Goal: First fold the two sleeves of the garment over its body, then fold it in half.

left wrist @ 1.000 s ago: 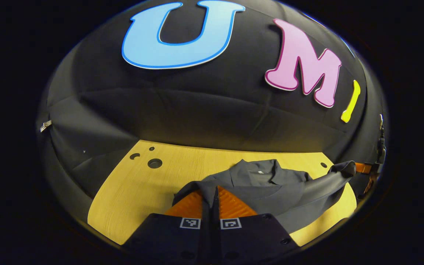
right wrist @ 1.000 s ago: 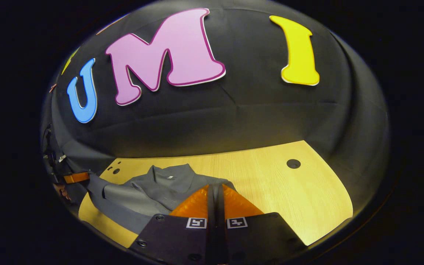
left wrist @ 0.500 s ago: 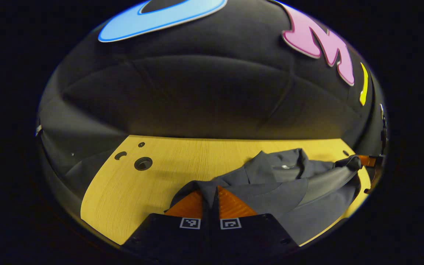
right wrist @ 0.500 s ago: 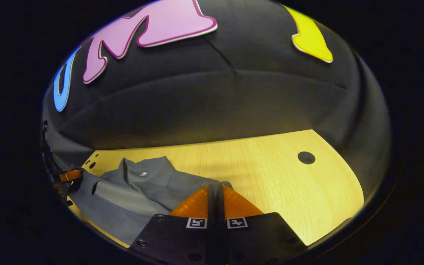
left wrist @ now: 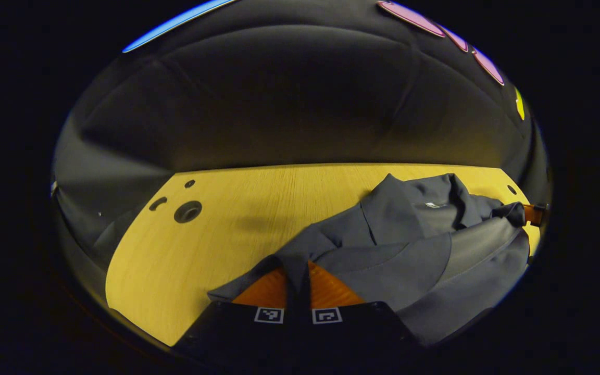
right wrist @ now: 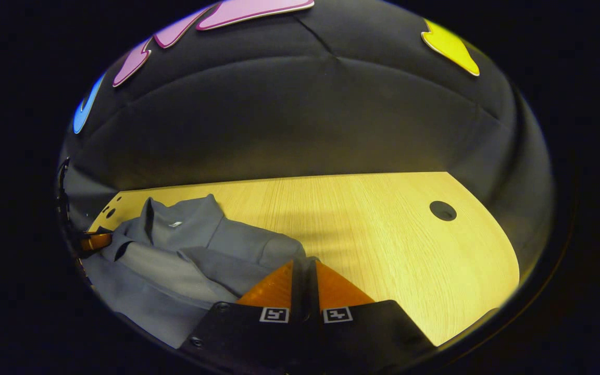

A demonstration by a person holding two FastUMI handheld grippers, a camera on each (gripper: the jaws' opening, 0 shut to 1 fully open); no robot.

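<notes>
Black cloth is forming the booth's wall behind a pale wooden desk (left wrist: 237, 219) with round holes near its corners. On the desk, a dark grey collared jacket (left wrist: 409, 245) is lying at the lower right of the left gripper view and at the lower left of the right gripper view (right wrist: 185, 255), its collar pointing toward the wall. At the bottom centre of the left gripper view, the left claw (left wrist: 297, 278) is pinching a fold of the jacket's fabric, fingers nearly together. At the bottom centre of the right gripper view, the right claw (right wrist: 304, 276) is gripping the jacket's edge the same way, fingers narrow on the cloth. One sleeve (left wrist: 466, 250) is lying across the jacket's body.
</notes>
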